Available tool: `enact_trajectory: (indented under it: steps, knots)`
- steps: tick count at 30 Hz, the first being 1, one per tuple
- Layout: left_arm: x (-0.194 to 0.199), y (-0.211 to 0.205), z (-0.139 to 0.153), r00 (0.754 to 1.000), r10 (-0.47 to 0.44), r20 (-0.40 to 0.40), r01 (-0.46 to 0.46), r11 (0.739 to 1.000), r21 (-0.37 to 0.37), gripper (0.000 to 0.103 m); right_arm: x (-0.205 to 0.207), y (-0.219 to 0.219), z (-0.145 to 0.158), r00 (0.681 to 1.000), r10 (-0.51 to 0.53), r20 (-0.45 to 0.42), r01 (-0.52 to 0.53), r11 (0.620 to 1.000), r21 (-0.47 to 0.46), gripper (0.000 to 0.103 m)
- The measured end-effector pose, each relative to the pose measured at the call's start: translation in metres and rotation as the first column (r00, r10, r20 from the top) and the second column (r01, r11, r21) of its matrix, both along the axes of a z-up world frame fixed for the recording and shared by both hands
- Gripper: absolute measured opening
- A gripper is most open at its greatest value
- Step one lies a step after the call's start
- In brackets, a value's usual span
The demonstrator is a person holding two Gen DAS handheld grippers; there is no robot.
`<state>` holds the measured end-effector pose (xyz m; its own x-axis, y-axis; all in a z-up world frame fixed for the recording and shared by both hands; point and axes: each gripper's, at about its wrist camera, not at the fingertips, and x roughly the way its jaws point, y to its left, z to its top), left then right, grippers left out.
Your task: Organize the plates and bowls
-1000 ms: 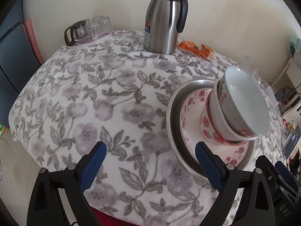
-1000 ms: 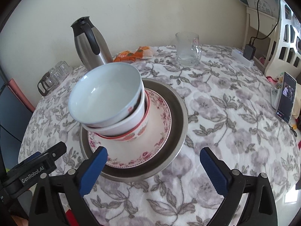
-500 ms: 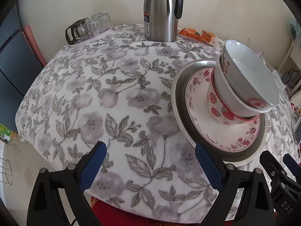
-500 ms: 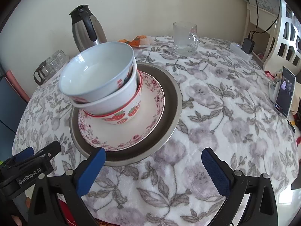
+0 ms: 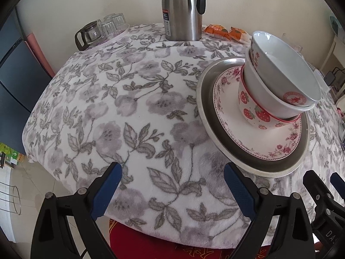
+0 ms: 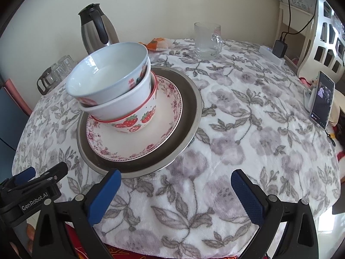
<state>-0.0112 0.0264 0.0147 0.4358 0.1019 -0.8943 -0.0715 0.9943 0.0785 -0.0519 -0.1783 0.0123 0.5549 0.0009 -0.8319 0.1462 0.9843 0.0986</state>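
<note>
Three nested bowls stand in one stack: a white bowl [image 5: 286,73] [image 6: 107,75] on top, a plain white one [image 6: 120,105] under it, a strawberry bowl [image 5: 256,114] [image 6: 138,118] at the bottom. They sit on a floral plate [image 5: 278,142] [image 6: 133,146] inside a steel plate [image 5: 269,166] [image 6: 189,108] on the table. My left gripper [image 5: 172,192] is open and empty, near the table's front edge, left of the stack. My right gripper [image 6: 175,196] is open and empty, just in front of the steel plate.
A steel thermos jug [image 5: 183,8] [image 6: 97,30] stands at the back. Glass cups and a small pot [image 5: 101,30] sit on a tray at back left. A glass mug [image 6: 207,41], orange snack packets [image 5: 224,31] and a phone [image 6: 322,99] at the right edge.
Both grippers have drawn back toward the table's front edge and lowered, so the stack looks farther and more side-on. The stack has not moved.
</note>
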Motion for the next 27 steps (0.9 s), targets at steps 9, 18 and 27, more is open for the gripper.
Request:
enact_trajectory:
  steps: [9, 18, 27]
  knots:
    - [-0.004, 0.002, 0.004, 1.0, 0.017, 0.003, -0.017, 1.0, 0.02, 0.096, -0.007, -0.001, 0.0, 1.0, -0.005, 0.003, 0.005, 1.0, -0.001, 0.103]
    - [-0.006, 0.001, 0.006, 1.0, 0.023, 0.003, -0.023, 0.999, 0.032, 0.096, -0.01, -0.001, 0.0, 1.0, -0.001, -0.001, 0.001, 1.0, -0.005, 0.103]
    - [-0.008, 0.0, 0.009, 1.0, 0.026, 0.017, -0.026, 0.999, 0.04, 0.096, -0.011, -0.002, 0.001, 1.0, -0.002, 0.001, 0.002, 1.0, -0.006, 0.103]
